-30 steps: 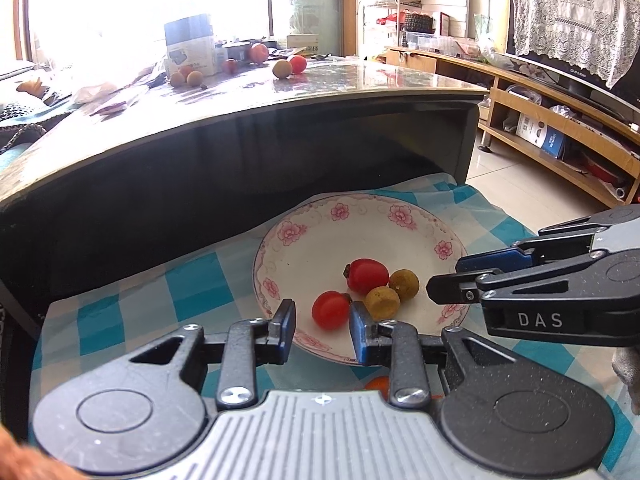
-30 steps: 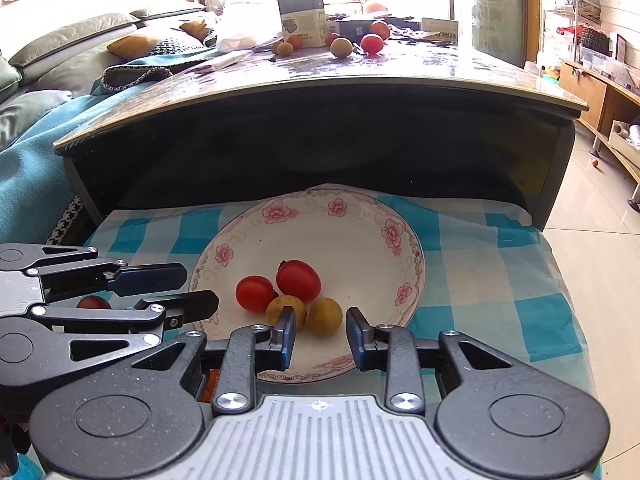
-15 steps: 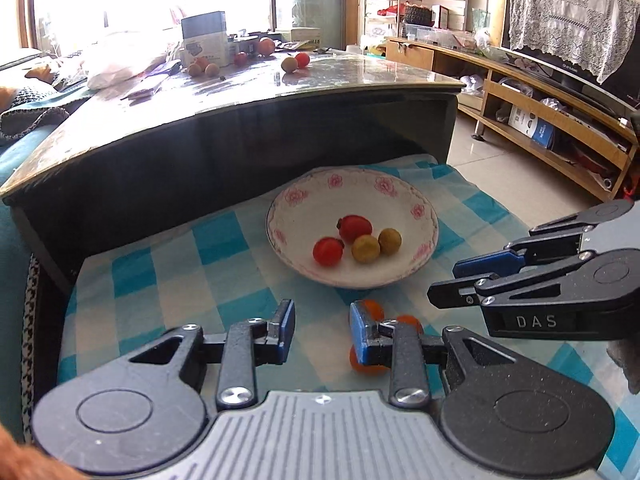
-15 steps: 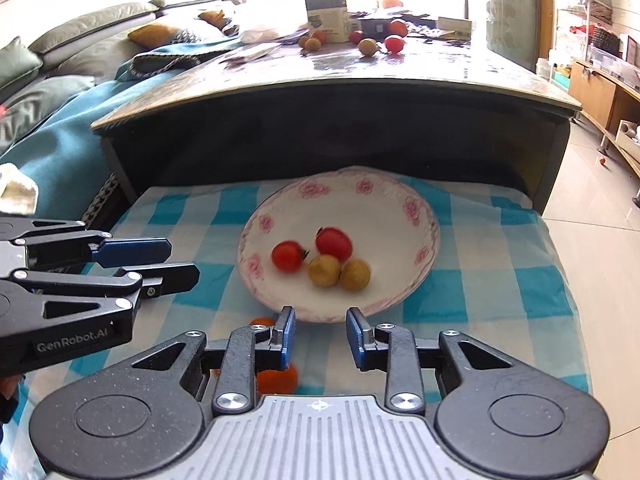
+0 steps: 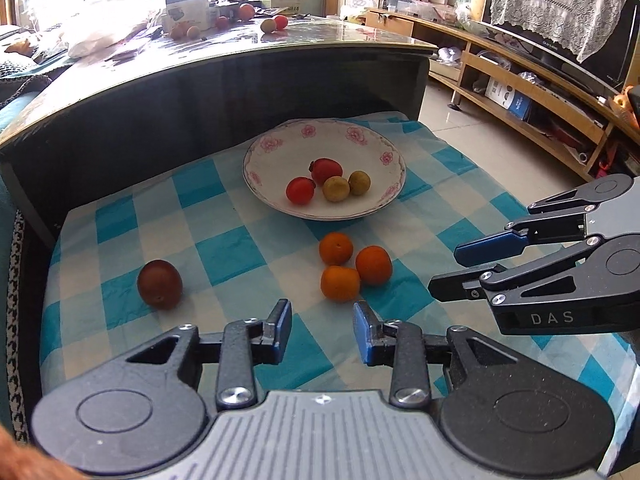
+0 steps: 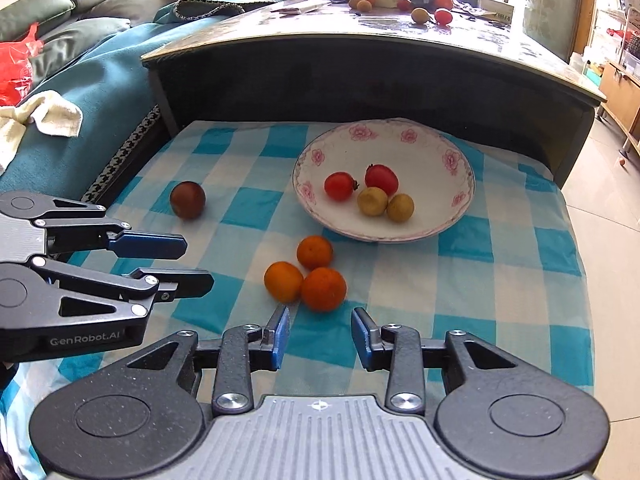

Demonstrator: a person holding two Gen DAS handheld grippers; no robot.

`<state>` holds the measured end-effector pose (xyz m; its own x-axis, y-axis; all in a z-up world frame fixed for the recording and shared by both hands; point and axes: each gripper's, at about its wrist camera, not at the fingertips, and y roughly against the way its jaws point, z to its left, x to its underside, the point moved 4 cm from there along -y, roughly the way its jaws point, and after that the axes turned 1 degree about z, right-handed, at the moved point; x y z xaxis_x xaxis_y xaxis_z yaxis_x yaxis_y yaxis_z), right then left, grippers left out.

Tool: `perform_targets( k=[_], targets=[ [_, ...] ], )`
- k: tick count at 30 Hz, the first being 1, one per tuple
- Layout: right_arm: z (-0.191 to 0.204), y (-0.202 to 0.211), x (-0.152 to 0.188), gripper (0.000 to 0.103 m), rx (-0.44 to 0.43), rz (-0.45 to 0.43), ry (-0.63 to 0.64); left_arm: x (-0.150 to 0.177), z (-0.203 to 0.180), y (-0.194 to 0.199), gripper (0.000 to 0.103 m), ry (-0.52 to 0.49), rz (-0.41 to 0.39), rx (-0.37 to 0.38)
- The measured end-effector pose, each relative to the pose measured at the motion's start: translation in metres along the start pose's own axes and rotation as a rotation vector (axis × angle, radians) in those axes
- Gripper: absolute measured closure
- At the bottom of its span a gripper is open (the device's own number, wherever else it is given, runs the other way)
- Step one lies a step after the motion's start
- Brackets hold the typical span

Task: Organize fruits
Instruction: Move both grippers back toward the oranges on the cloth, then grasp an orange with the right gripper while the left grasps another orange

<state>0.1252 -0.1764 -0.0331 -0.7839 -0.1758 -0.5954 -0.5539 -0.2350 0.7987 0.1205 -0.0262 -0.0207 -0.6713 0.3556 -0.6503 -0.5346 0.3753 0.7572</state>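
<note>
A white plate with pink flowers (image 5: 276, 160) (image 6: 428, 152) rests on the blue checked cloth and holds two red tomatoes (image 5: 300, 191) and two yellow-green fruits (image 5: 336, 189). Three small oranges (image 5: 340, 283) (image 6: 323, 289) lie together on the cloth in front of the plate. To their left is a dark red fruit (image 5: 159, 283) (image 6: 187, 200). My left gripper (image 5: 322, 318) (image 6: 198, 262) hovers just before the oranges, its jaws opening with nothing between them. My right gripper (image 6: 320, 320) (image 5: 444, 268) is beside it, jaws also opening and empty.
A dark coffee table (image 5: 240, 52) rises behind the cloth, with a box and several small fruits on its glass top. A sofa with a teal blanket (image 6: 80, 72) lies to the left. Tiled floor (image 6: 612, 240) and a wooden TV shelf (image 5: 540, 92) are to the right.
Both grippers have drawn back from the plate toward the near side of the cloth. The oranges and the dark red fruit have come into view. Both pairs of jaws stand slightly wider.
</note>
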Motion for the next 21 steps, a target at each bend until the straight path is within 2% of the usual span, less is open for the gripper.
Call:
perform_targets(
  k=[10, 16, 21],
  targets=[
    [0.013, 0.004, 0.007, 0.073, 0.028, 0.005, 0.054, 0.002, -0.002, -0.005, 0.061, -0.032, 0.003, 0.01],
    [0.007, -0.021, 0.001, 0.073, -0.025, -0.015, 0.076, 0.002, 0.003, -0.018, 0.061, -0.01, 0.008, 0.039],
    [-0.001, -0.041, 0.002, 0.072, -0.065, 0.001, 0.065, 0.0, 0.002, -0.031, 0.061, -0.009, 0.023, 0.054]
  ],
)
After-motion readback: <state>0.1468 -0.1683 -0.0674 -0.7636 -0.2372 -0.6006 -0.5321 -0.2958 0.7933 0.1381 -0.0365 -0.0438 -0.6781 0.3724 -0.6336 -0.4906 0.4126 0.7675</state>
